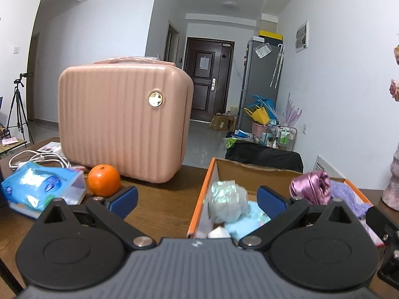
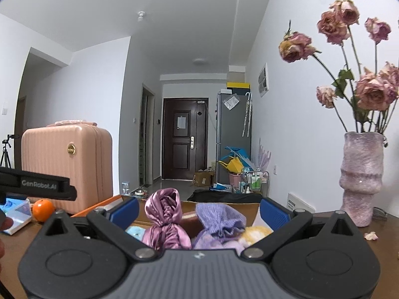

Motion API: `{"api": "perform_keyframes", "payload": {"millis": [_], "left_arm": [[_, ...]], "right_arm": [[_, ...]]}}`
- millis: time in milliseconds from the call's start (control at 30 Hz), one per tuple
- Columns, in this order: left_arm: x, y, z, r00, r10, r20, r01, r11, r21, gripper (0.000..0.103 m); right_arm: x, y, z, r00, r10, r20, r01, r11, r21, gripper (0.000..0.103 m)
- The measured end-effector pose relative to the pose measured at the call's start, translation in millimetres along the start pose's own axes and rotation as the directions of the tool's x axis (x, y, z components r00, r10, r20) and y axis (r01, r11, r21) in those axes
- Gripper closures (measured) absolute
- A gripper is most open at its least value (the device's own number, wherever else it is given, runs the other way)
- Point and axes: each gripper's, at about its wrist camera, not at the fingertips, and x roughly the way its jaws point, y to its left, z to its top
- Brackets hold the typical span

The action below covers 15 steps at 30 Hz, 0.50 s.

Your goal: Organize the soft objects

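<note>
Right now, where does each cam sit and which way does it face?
Left wrist: on the left tongs, open, low over the brown table, facing the pink suitcase and cardboard box; both blue pads show.
Right wrist: on the right tongs, open, over the box, facing the purple satin bundle and flower vase; the left tongs' black body shows at left.
Shared: suitcase, orange, box, dark door.

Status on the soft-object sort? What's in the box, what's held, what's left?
Looks done: the cardboard box already holds the shiny purple satin bundle, lilac knit pouch, a yellow fluffy item, a blue fluffy item and a plastic-wrapped ball. In hand: nothing; left gripper and right gripper have open, empty jaws. Left: no loose soft items visible, except possibly the tissue pack.
</note>
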Motion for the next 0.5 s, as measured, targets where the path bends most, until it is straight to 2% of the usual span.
{"api": "perform_keyframes", "payload": {"millis": [500], "left_arm": [[-73, 14, -29, 1.0, -0.005, -0.024, 0.006, 0.999, 0.032, 0.0]], "right_arm": [[-95, -3, -10, 0.998, -0.013, -0.054, 0.013, 1.0, -0.007, 0.0]]}}
